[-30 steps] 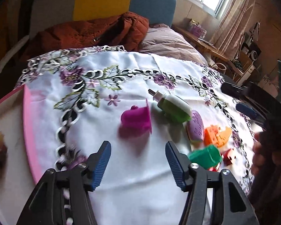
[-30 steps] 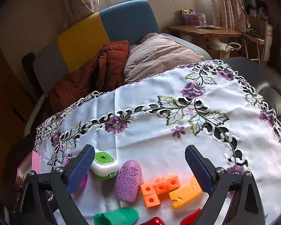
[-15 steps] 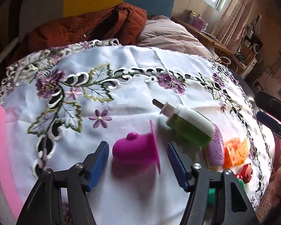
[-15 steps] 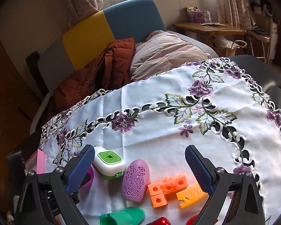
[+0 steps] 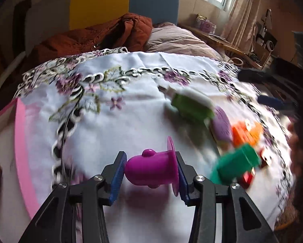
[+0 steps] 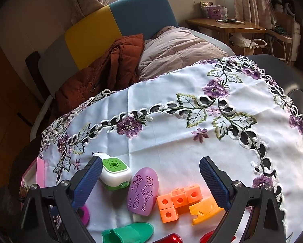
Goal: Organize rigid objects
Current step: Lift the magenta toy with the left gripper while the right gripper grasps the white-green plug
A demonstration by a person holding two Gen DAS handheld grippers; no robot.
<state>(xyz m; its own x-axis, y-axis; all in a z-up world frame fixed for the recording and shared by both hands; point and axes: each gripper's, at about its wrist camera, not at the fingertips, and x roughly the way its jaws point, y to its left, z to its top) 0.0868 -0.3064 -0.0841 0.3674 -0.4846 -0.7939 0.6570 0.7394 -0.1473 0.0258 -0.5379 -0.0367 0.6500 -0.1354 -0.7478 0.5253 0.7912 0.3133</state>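
My left gripper [image 5: 150, 172] is shut on a magenta cup-shaped toy [image 5: 151, 169], its pads on the dome end and the flat rim; part of it shows in the right wrist view [image 6: 84, 214]. My right gripper [image 6: 150, 183] is open and empty above a cluster of toys: a green-and-white box [image 6: 115, 172], a purple oval piece [image 6: 143, 191], orange cubes [image 6: 178, 201], a yellow-orange piece [image 6: 205, 209], a green shoe-shaped piece [image 6: 129, 233] and red pieces [image 6: 171, 239]. In the left wrist view the cluster lies right of the held toy, blurred.
An embroidered white cloth [image 6: 171, 141] covers the round table. A pink-rimmed tray [image 5: 22, 151] sits at the left edge, also in the right wrist view [image 6: 35, 174]. A sofa with a brown jacket [image 6: 103, 68] and pillow stands behind.
My left gripper has closed on the magenta toy, which lay between the open fingers before, and the view has shifted with motion blur. The right gripper has stayed open over the toys.
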